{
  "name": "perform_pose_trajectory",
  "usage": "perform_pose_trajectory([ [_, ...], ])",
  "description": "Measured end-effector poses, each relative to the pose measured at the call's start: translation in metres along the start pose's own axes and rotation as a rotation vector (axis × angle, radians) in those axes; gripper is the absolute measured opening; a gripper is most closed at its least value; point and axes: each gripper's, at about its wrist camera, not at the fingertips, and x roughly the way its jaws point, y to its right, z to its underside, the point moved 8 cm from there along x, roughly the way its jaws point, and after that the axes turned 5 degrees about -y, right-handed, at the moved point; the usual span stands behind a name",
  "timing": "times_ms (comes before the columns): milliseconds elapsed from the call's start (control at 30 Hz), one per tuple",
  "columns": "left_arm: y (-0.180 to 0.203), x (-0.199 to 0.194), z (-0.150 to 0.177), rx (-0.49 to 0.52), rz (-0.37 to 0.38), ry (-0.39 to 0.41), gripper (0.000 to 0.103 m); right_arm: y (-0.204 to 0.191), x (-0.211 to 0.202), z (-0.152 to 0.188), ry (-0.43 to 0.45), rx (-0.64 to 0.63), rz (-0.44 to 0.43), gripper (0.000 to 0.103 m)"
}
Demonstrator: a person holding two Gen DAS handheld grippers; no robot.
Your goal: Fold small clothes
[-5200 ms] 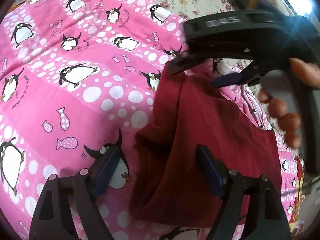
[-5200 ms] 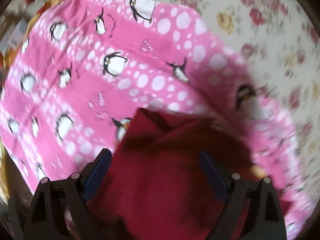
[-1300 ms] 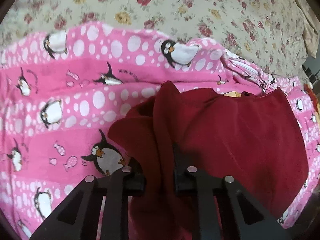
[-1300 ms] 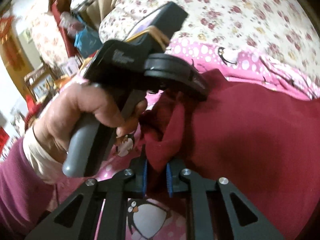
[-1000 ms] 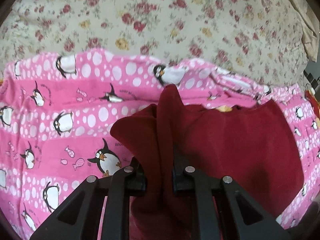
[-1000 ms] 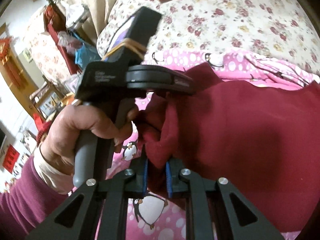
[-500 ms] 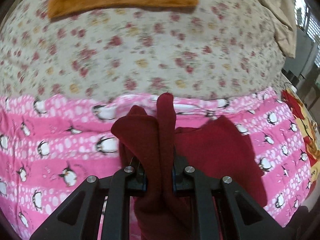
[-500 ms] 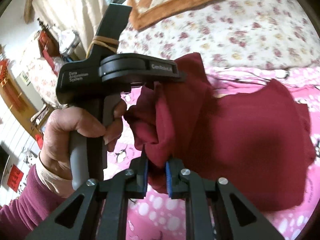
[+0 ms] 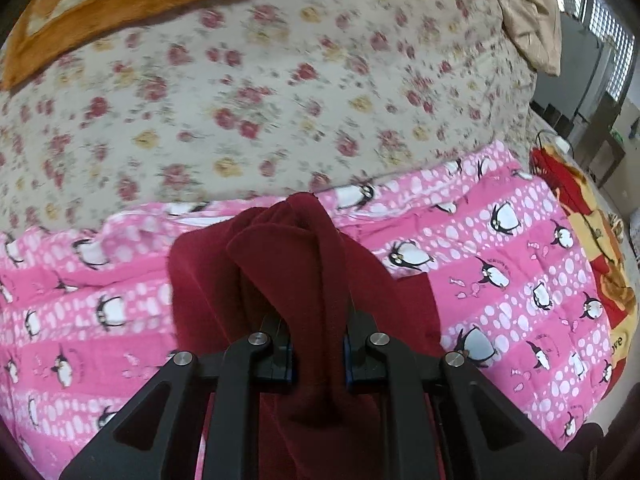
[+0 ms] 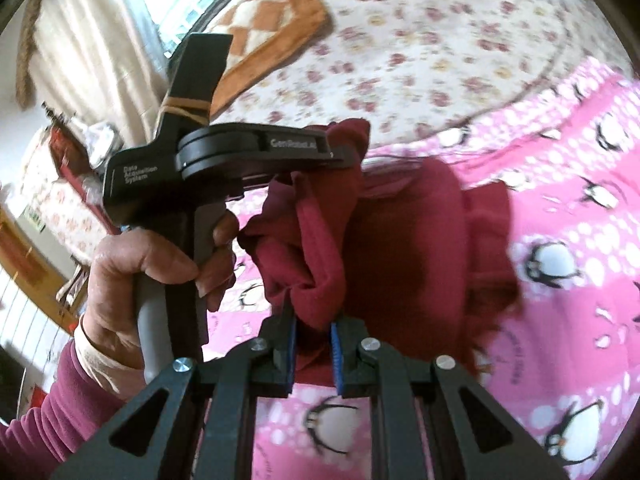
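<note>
Hand (image 10: 132, 276) at the left grips the left gripper (image 9: 317, 354), jaws clenched on a bunched edge of the maroon garment (image 9: 288, 264), while the right gripper (image 10: 312, 340) pinches another fold, lifting it off the pink penguin blanket (image 9: 500, 264), likely to carry that edge across for a fold.

— What have I got here?
— A small dark red garment (image 9: 308, 264), soft knit, bunched into thick folds and lifted at its near edge.
— And the rest of it?
— It hangs and trails to the right onto my pink penguin blanket (image 9: 500, 264), crumpled, near the blanket's far edge.
</note>
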Motion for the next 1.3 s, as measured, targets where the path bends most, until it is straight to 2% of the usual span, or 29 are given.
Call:
perform_pose_trajectory([
  [400,0.045,0.051,0.007,0.063,-0.046,-0.062,0.0,0.067,-0.004,0.011,-0.015,0.122,0.019,0.013],
  [633,0.051,0.059,0.011,0.068,-0.049,-0.068,0.0,0.08,0.003,0.019,-0.046,0.172,0.022,0.013],
  [667,0.052,0.058,0.011,0.06,-0.038,-0.067,0.004,0.081,0.003,0.02,-0.049,0.182,0.023,0.014],
  [733,0.054,0.052,0.01,0.039,-0.003,-0.061,0.009,0.086,0.001,0.023,-0.057,0.224,0.046,0.028],
  [767,0.054,0.046,0.008,0.02,0.045,-0.057,0.01,0.088,0.0,0.024,-0.061,0.24,0.053,0.037],
  [867,0.049,0.019,0.0,-0.038,0.146,-0.029,0.015,0.09,-0.011,0.026,-0.062,0.245,0.088,0.037],
  [967,0.032,-0.013,-0.008,-0.078,0.184,0.026,0.026,0.09,-0.029,0.022,-0.023,0.23,0.137,0.037],
  [1067,0.01,-0.035,-0.006,-0.11,0.173,0.063,0.033,0.081,-0.042,0.007,0.021,0.182,0.174,0.039],
  [1167,-0.012,-0.036,0.012,-0.148,0.139,0.043,0.034,0.072,-0.04,-0.016,0.053,0.133,0.203,0.064],
  [1200,-0.017,-0.031,0.021,-0.15,0.117,0.026,0.034,0.071,-0.035,-0.023,0.053,0.123,0.207,0.067],
  [1300,-0.03,-0.012,0.05,-0.149,0.043,-0.034,0.034,0.071,-0.006,-0.044,0.002,0.09,0.211,0.065],
])
